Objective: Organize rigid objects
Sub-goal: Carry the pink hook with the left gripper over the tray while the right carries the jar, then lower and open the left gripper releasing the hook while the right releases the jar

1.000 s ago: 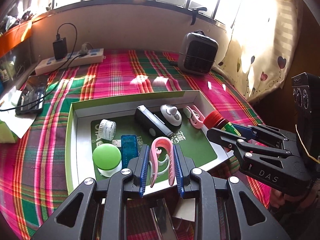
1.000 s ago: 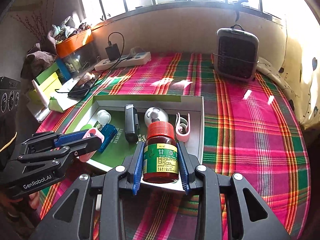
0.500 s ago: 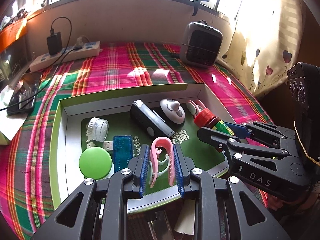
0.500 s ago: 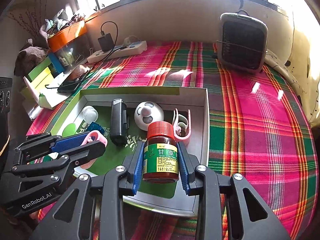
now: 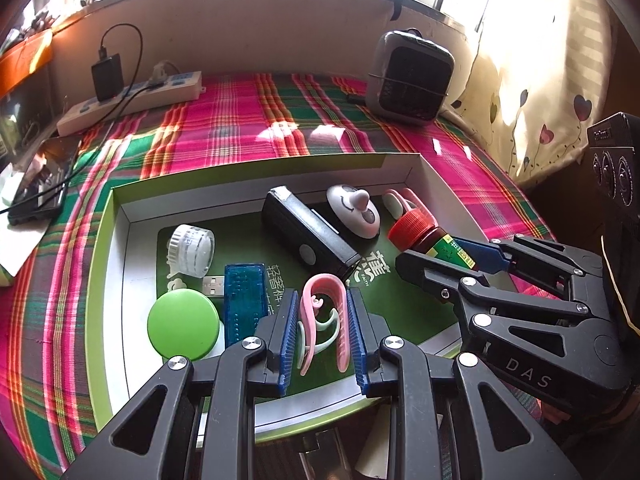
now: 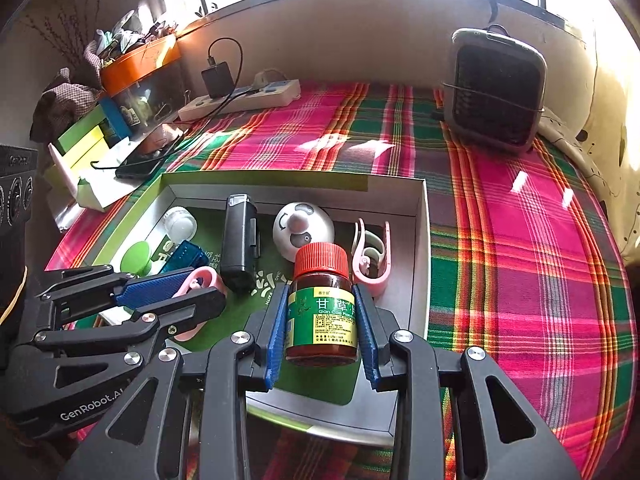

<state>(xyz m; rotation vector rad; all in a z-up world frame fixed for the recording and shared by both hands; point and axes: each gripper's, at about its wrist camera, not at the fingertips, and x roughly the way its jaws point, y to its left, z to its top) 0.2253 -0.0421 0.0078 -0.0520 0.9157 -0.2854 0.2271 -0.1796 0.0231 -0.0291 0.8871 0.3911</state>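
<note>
My left claw (image 5: 323, 328) grips a pink clip (image 5: 324, 320) over the tray (image 5: 280, 168); at its two o'clock, my right claw (image 6: 322, 330) clamps a red-capped bottle (image 6: 322, 312).

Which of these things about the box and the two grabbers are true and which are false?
1. The right hand-held gripper holds a red-capped bottle. True.
2. The left hand-held gripper is empty. False: it grips a pink clip.
3. A green round lid lies in the box. True.
4. The black gadget lies outside the box. False: it lies inside.
</note>
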